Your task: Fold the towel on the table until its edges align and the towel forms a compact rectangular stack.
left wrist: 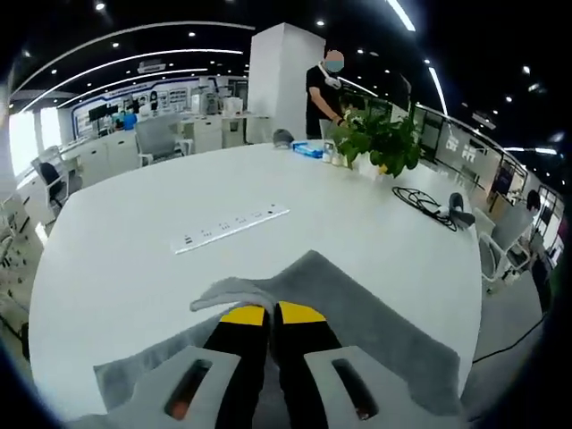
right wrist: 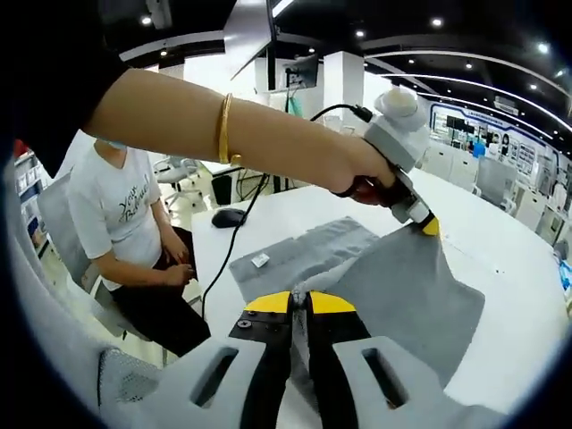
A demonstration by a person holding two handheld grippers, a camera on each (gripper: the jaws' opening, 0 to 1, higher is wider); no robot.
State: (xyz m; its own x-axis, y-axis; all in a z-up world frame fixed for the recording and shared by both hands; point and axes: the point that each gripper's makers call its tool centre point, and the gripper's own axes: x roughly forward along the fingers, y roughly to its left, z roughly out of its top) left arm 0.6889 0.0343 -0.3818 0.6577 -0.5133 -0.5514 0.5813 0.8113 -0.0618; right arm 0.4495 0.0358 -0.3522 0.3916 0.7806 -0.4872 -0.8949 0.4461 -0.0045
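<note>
**Both grippers pinching towel corners, mid-fold**

Nearest the lens in the left gripper view, the left gripper (left wrist: pixel 271 315) had its yellow-tipped jaws closed on a bunched corner of the grey towel (left wrist: pixel 357 322), which rose in a small peak just above the tips. The cloth spread away on both sides over the white table (left wrist: pixel 134 223), part of it draped rather than flat. The right gripper (right wrist: pixel 299 303) likewise had its jaws pressed together on an edge of the towel (right wrist: pixel 411 286); in that view the left gripper (right wrist: pixel 427 225) showed across the cloth, held in the person's hand (right wrist: pixel 362 174), lifting its corner so the fabric sloped down from it.

Holding two corners at once probably served to carry one edge over onto the opposite one without the cloth sagging between. A white label (right wrist: pixel 260 260) lay on the flat part of the towel. The fold looked early: edges were not yet aligned and no stack had formed.

Farther off stood a power strip (left wrist: pixel 231 227), a potted plant (left wrist: pixel 380 138) and a coiled cable (left wrist: pixel 427 202).
</note>
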